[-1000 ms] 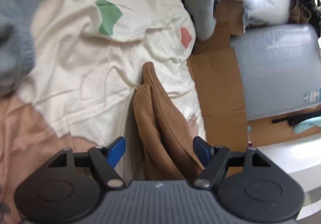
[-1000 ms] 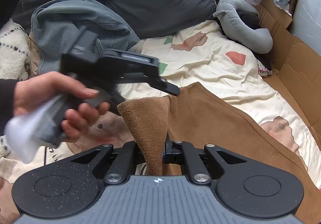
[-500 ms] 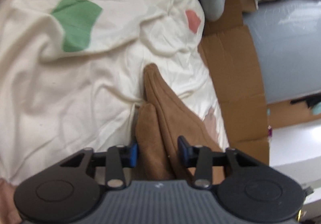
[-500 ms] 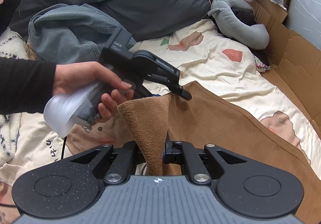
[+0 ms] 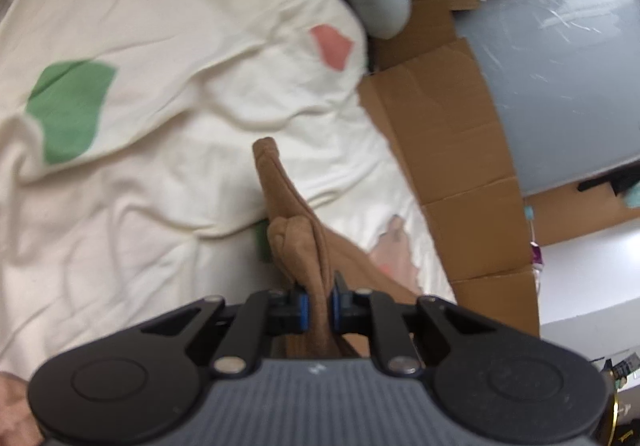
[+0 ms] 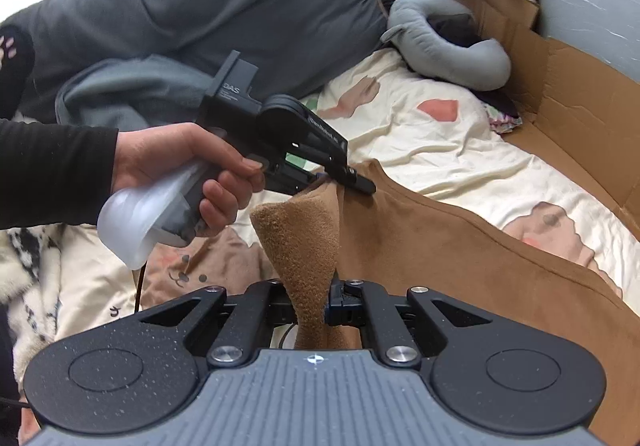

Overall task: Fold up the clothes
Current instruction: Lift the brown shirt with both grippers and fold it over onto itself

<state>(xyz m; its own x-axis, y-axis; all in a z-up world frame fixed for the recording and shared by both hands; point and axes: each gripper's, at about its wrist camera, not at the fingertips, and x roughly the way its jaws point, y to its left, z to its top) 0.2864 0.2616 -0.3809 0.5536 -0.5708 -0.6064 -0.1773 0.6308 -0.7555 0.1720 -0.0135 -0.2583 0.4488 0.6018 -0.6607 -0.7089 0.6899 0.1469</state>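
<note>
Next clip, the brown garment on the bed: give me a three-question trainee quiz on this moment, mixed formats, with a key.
1. True or false: the left gripper is shut on the brown garment.
2. What is the right gripper doing? A) hanging open B) pinching a bunched fold of the garment C) holding the grey plush toy
3. Fill in: beside the patterned bedsheet, along the bed's edge, lies flattened ____.

Key: 1 true; 2 B; 3 cardboard.

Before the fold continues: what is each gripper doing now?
Left gripper: just closed, pinching the brown suede-like garment.
Right gripper: closed on the same garment.
</note>
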